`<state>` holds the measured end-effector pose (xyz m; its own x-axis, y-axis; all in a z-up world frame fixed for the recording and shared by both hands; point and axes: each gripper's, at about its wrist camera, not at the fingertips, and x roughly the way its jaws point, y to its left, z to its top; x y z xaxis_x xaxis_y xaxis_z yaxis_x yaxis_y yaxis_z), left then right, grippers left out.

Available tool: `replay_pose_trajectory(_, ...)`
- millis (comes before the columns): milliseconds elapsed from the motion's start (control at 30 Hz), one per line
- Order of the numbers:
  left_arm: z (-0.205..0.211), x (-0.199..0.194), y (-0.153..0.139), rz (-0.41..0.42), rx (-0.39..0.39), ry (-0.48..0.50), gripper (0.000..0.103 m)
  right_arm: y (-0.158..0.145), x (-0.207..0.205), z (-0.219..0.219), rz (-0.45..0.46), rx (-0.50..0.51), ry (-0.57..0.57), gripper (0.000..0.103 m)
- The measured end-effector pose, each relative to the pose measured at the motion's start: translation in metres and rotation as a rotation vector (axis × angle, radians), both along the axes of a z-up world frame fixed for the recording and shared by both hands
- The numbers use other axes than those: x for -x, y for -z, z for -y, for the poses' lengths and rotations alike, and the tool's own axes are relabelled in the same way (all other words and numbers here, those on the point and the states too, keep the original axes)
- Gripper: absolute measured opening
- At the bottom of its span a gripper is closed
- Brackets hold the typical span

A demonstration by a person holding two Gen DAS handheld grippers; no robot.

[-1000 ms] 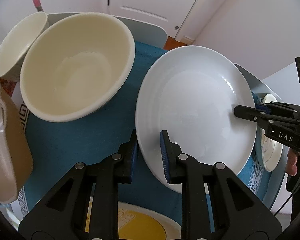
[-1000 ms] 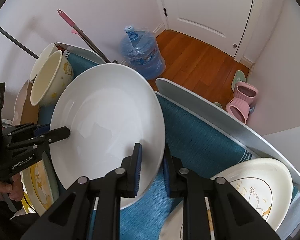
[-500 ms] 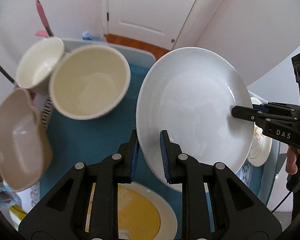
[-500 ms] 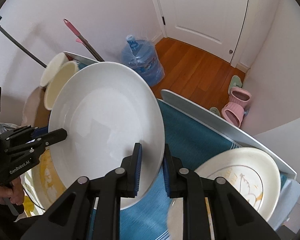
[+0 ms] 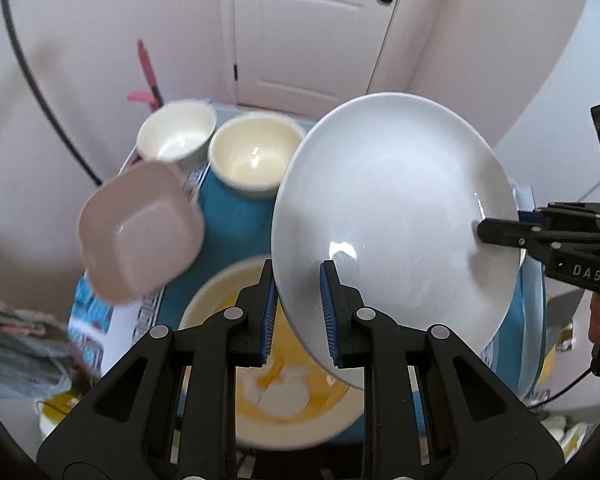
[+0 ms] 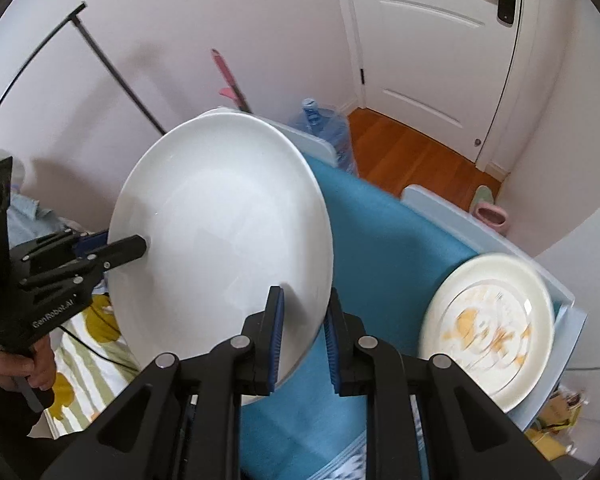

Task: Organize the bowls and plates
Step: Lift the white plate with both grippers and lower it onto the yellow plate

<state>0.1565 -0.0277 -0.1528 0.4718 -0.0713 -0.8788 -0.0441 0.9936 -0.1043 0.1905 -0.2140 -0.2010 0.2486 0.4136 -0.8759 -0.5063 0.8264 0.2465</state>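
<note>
A large white plate hangs tilted in the air above the table, gripped at two opposite rims. My left gripper is shut on its near rim in the left wrist view, and the right gripper pinches the far right rim. In the right wrist view the same plate sits between my right gripper and the left gripper, which a hand holds. Below stand a white bowl, a cream bowl, a beige square bowl and a yellow-patterned plate.
The table carries a blue cloth and a pale raised edge. Another patterned plate lies at its right end. On the wooden floor beyond are a water bottle and pink slippers; a white door closes the room.
Both grippers have risen with the white plate still held between them. The bowls, the patterned plates and the table now look smaller and farther below, and more of the room shows.
</note>
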Motion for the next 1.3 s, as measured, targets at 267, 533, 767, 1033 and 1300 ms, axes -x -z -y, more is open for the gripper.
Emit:
replay_pose_trajectory(267, -0.035, 0.047, 0.042, -0.12, 0.036, 0.052, 0.018, 0.022, 0.056, -0.021, -0.085, -0.037, 0.08, 0.018)
replay_pose_trajectory(533, -0.064, 0.042, 0.097, -0.221, 0.09, 0.142, 0.018, 0.065, 0.085, -0.05, -0.149, 0.017, 0.255, 0.018)
replay_pose_trajectory(767, -0.072, 0.023, 0.12, -0.247, 0.073, 0.232, 0.018, 0.089, 0.085, -0.062, -0.173, 0.027, 0.371, 0.018)
replay_pose_trajectory(1033, -0.064, 0.013, 0.127, -0.253, -0.014, 0.311, 0.018, 0.094, 0.089, -0.07, -0.151, 0.051, 0.44, 0.018)
replay_pose_trajectory(1300, -0.047, 0.011, 0.125, -0.194, -0.166, 0.408, 0.018, 0.099, 0.093, -0.083, -0.121, 0.093, 0.481, 0.018)
